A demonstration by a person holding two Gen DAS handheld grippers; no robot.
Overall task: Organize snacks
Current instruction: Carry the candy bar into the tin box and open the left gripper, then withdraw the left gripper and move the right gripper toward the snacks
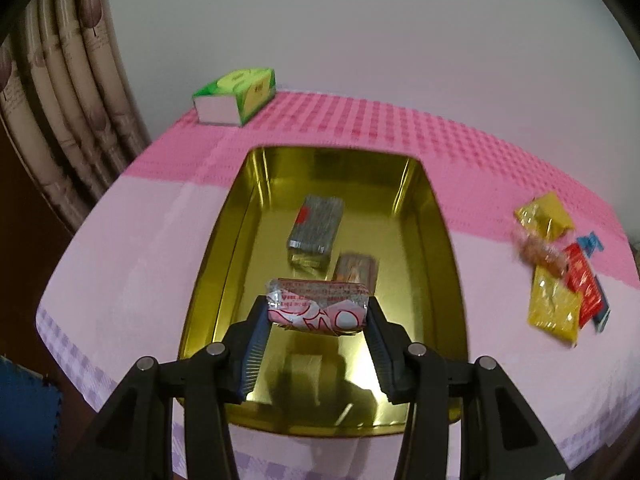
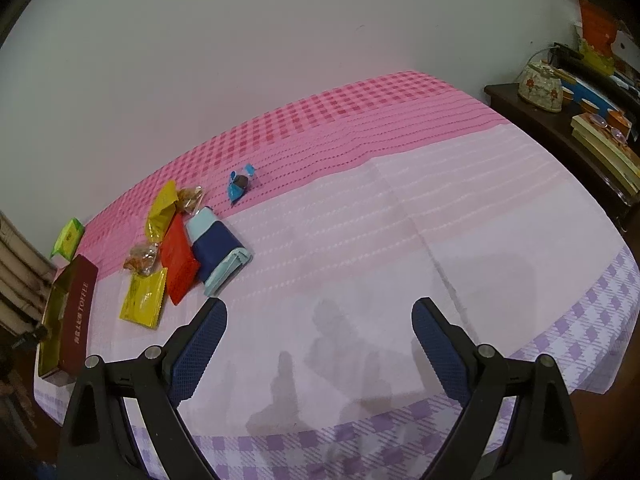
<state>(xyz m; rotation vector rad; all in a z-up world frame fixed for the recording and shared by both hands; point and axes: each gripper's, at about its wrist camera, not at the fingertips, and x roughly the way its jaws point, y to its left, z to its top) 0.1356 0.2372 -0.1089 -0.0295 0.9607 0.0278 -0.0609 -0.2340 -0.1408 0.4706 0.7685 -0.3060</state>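
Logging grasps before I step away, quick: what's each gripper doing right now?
Left gripper: closed on the pink-and-white snack pack, held above the gold tin.
Right gripper: open, holding nothing, over the tablecloth.

Black linkages — blue ribbed jaws

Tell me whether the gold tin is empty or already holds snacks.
Not empty. The gold tin holds two wrapped snacks; the left tongs hold a pink-wrapped snack over it.

Both wrist views above tablecloth (image 1: 132, 240)
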